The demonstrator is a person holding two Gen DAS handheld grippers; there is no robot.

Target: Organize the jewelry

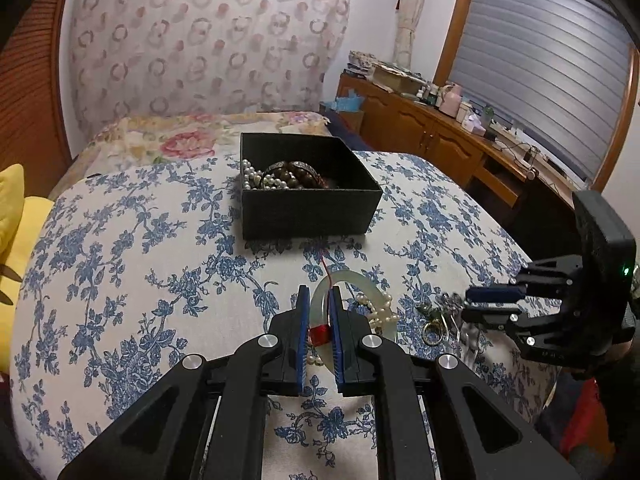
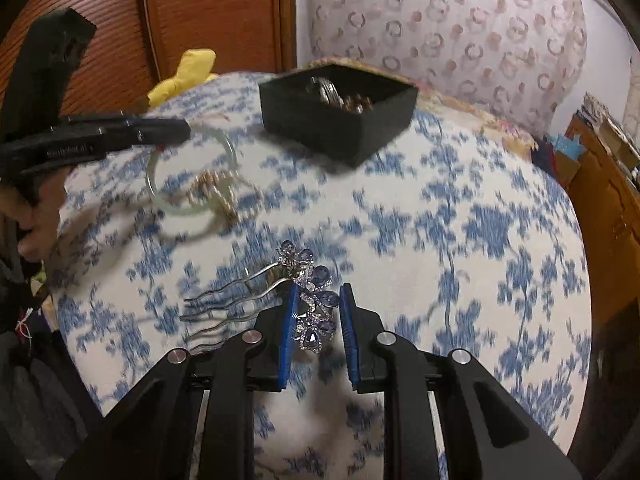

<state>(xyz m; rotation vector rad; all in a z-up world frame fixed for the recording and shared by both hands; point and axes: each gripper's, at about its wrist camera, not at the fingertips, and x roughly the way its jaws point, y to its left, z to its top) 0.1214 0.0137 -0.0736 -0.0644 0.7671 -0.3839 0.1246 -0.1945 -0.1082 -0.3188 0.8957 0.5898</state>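
A black jewelry box (image 1: 308, 210) sits on the blue floral cloth (image 1: 140, 272) and holds pearls and brown bead bracelets; it also shows in the right wrist view (image 2: 340, 124). My left gripper (image 1: 320, 296) is shut on a pale green jade bangle (image 1: 360, 280) with a red thread wrap (image 1: 319, 336). A pearl bracelet (image 1: 380, 312) lies inside the bangle. My right gripper (image 2: 318, 292) is shut on a silver hair comb with blue gem flowers (image 2: 312, 300), lifted above the cloth. The bangle (image 2: 188, 208) and the left gripper (image 2: 176, 132) show at the left there.
A gold ring (image 1: 432, 334) and small dark trinkets (image 1: 448, 304) lie near the right gripper (image 1: 476, 300). A yellow cushion (image 1: 16, 224) is at the left. A wooden cabinet (image 1: 440, 136) with clutter stands at the right. A patterned curtain (image 1: 208, 40) hangs behind.
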